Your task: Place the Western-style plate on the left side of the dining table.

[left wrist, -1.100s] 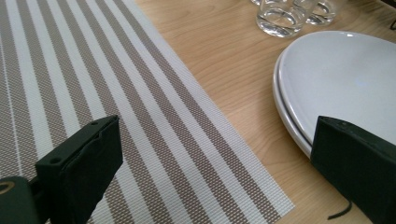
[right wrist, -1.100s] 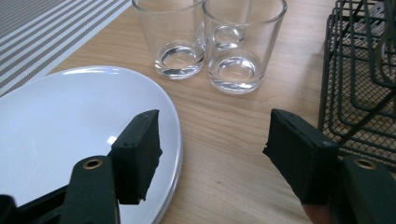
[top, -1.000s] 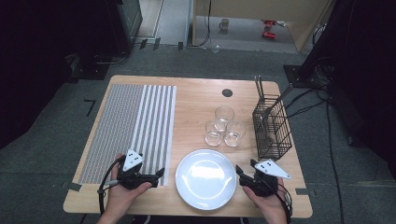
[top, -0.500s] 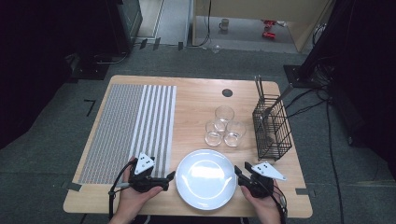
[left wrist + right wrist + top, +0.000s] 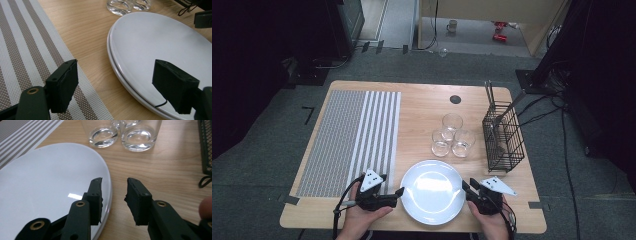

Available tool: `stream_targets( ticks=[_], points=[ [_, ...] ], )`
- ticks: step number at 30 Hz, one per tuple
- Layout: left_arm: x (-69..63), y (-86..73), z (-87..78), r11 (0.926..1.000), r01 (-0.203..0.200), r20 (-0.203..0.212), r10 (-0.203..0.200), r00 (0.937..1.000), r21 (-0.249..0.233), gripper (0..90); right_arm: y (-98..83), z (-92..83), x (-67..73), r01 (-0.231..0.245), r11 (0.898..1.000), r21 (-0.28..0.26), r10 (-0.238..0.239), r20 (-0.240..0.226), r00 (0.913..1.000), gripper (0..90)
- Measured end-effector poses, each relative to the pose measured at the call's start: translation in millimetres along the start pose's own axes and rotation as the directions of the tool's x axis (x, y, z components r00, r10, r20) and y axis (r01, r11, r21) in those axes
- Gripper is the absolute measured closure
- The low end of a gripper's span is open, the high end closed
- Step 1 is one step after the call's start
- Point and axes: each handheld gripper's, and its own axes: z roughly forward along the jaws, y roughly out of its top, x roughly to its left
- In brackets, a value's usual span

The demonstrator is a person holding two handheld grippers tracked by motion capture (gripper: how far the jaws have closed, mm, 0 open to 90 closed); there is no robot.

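A white plate (image 5: 432, 191) lies on the tabletop (image 5: 422, 107) at its near edge, just right of a striped mat (image 5: 352, 140). The left gripper (image 5: 115, 85) straddles the plate's left rim, its fingers (image 5: 63, 82) wide apart and just closing, gripping nothing. The right gripper (image 5: 113, 200) straddles the right rim, its fingers (image 5: 96, 197) narrower, also closing, pads not yet pressing.

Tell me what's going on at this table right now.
A person holds a hand-held gripper in each hand, one on either side of a white plate. The left hand-held gripper straddles the plate's left rim, the right hand-held gripper its right rim. Both pairs of jaws have just been closing, but neither presses on the rim yet. The plate lies flat on the table. Three glasses and a wire basket stand behind it.
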Motion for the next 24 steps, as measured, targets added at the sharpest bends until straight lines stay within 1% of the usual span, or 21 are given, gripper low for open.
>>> stream_targets(
  ticks=[2, 4, 6, 9, 13, 14, 15, 17, 18, 19, 20, 21, 22, 24],
  points=[
    [-0.6, -1.6, 0.8, 1.0, 0.007, 0.003, -0.007, 1.0, 0.002, 23.1, -2.2, 1.6, 1.5, 0.001, 1.0, 0.005, -0.001, 0.002, 1.0, 65.3],
    [-1.4, -3.7, 2.3, 0.9998, 0.015, 0.006, -0.015, 0.9999, 0.01, 24.3, -4.0, 2.6, 3.1, -0.01, 1.0, 0.007, 0.01, -0.003, 0.9999, 65.2],
    [-2.6, -5.7, 4.1, 0.9995, 0.022, 0.02, -0.023, 0.9995, 0.021, 25.0, -5.9, 3.3, 5.4, -0.007, 1.0, 0.004, 0.007, 0.011, 0.9999, 65.3],
    [-4.2, -6.9, 5.9, 0.9994, 0.018, 0.025, -0.019, 0.9995, 0.031, 25.8, -9.3, 4.8, 8.1, 0.005, 1.0, 0.002, -0.006, 0.037, 0.9993, 71.2],
    [-3.9, -7.9, 6.5, 0.999, 0.029, 0.025, -0.03, 0.9992, 0.034, 26.5, -10.8, 5.1, 8.8, 0.003, 1.0, 0.016, -0.004, 0.019, 0.9998, 71.3],
    [-3.8, -9.0, 6.6, 0.9988, 0.033, 0.024, -0.034, 0.9991, 0.036, 30.0, -11.0, 4.8, 8.2, -0.02, 0.999, 0.028, 0.02, 0.004, 0.9998, 70.9],
    [-4.1, -9.6, 6.9, 0.9988, 0.033, 0.027, -0.034, 0.9991, 0.037, 31.5, -11.2, 4.9, 7.6, -0.025, 0.999, 0.029, 0.025, -0.007, 0.9997, 70.4],
    [-5.3, -10.7, 7.6, 0.9989, 0.025, 0.04, -0.027, 0.9988, 0.041, 35.1, -12.2, 5.4, 7.0, -0.051, 0.998, 0.043, 0.052, -0.025, 0.9983, 70.7],
    [-5.3, -10.7, 7.6, 0.9989, 0.025, 0.04, -0.027, 0.9988, 0.041, 36.5, -12.2, 5.4, 7.0, -0.051, 0.998, 0.043, 0.052, -0.025, 0.9983, 70.7],
    [-6.7, -11.3, 8.3, 0.9989, 0.017, 0.049, -0.019, 0.9986, 0.043, 36.5, -12.7, 5.8, 6.8, -0.054, 0.998, 0.044, 0.055, -0.029, 0.9981, 71.0],
    [-7.9, -11.8, 9.0, 0.999, 0.011, 0.056, -0.013, 0.9984, 0.044, 39.7, -13.7, 5.6, 7.0, -0.068, 0.997, 0.042, 0.07, -0.033, 0.997, 71.8],
    [-8.5, -12.1, 9.4, 0.9988, 0.009, 0.059, -0.012, 0.9982, 0.048, 40.2, -14.0, 5.5, 7.2, -0.065, 0.997, 0.041, 0.067, -0.032, 0.9973, 72.0],
    [-8.8, -12.4, 9.6, 0.9987, 0.011, 0.06, -0.014, 0.9981, 0.05, 40.4, -14.4, 5.5, 7.4, -0.06, 0.998, 0.036, 0.062, -0.031, 0.9976, 72.4],
    [-9.1, -13.5, 10.1, 0.9985, 0.012, 0.068, -0.016, 0.9976, 0.053, 42.0, -15.1, 5.1, 7.5, -0.071, 0.997, 0.034, 0.072, -0.03, 0.9969, 72.8]
  ],
)
